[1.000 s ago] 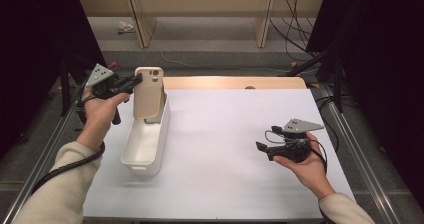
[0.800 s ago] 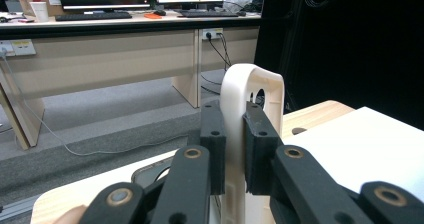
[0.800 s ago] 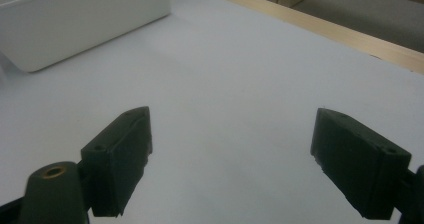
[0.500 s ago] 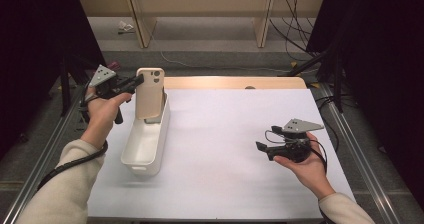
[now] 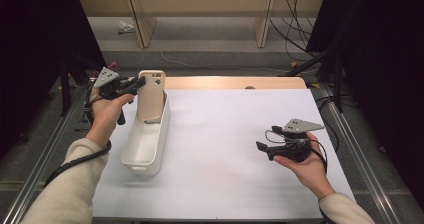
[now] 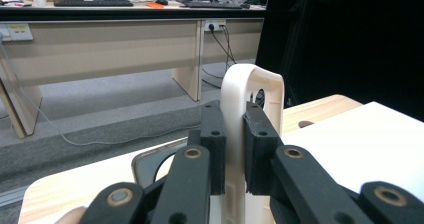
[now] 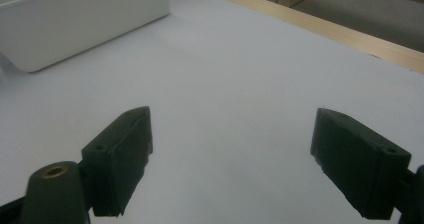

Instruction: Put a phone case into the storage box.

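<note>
A cream flat panel (image 5: 151, 95) with a rounded top and a small hole stands upright at the far end of a long white bin (image 5: 146, 143). Its lower part is hidden inside the bin. My left gripper (image 5: 138, 84) comes in from the left and is shut on the panel's upper edge. In the left gripper view both black jaws press on the cream panel (image 6: 251, 91), with the left gripper (image 6: 234, 134) clamped around its thin edge. My right gripper (image 5: 264, 148) rests in a hand above the white table at the right, open, with nothing between its fingers. The right gripper (image 7: 232, 149) looks across the table toward the bin (image 7: 75, 19).
The white table top (image 5: 230, 119) has a wooden strip (image 5: 235, 82) along its far edge. Metal rails (image 5: 45, 149) run down both sides. Beyond the table are wooden desk legs (image 5: 140, 19) and cables (image 5: 295, 14) on the floor.
My left gripper has sunk slightly with the cream panel still in its jaws. The right gripper has kept still.
</note>
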